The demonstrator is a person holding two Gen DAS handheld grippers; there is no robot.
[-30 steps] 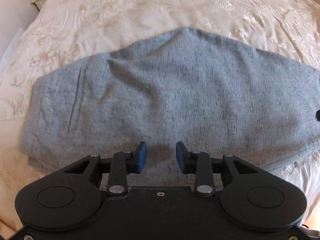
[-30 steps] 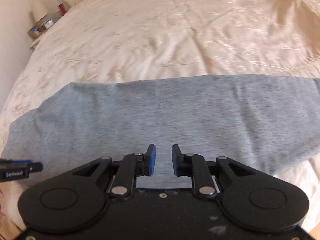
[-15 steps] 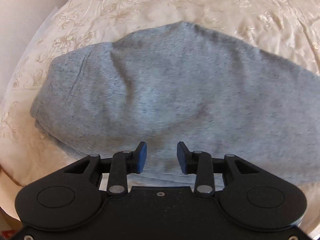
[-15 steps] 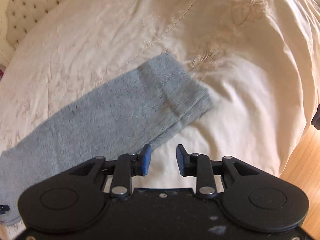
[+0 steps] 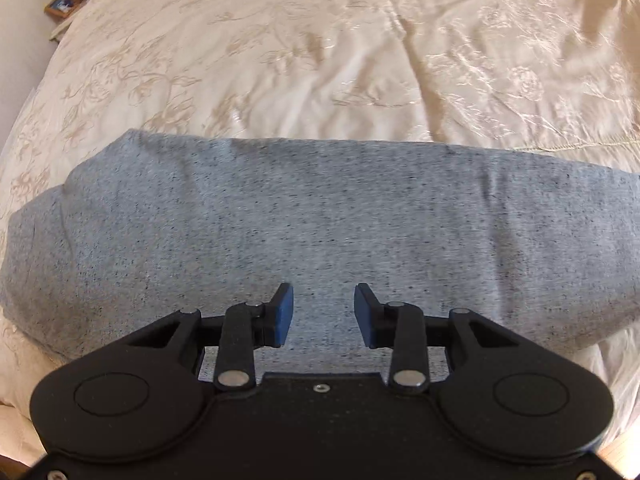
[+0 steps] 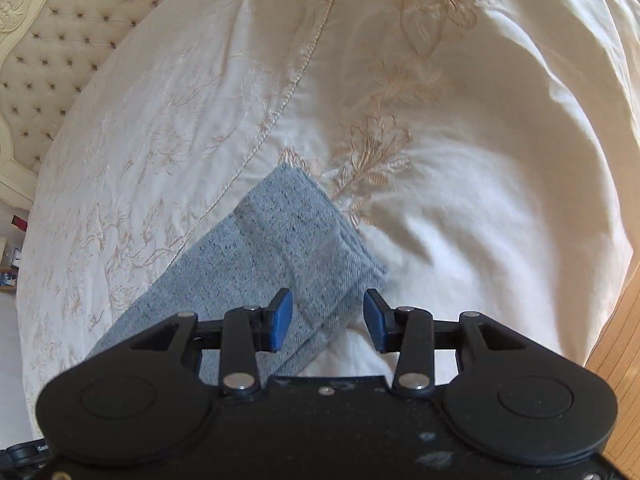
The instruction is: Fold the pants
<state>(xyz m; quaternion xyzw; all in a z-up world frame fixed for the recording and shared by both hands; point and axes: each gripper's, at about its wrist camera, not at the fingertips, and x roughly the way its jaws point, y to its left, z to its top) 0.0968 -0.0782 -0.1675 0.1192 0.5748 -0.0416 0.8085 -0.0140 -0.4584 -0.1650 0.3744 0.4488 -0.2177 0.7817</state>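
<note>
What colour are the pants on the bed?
Heathered grey knit pants, flecked with dark specks; clearest in the left wrist view.

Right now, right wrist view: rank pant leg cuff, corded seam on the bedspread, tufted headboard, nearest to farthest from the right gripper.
1. Pant leg cuff: just ahead of the right gripper, under its open jaws.
2. Corded seam: farther up the bedspread, left of centre.
3. Tufted headboard: far upper left, past the bed's edge.
</note>
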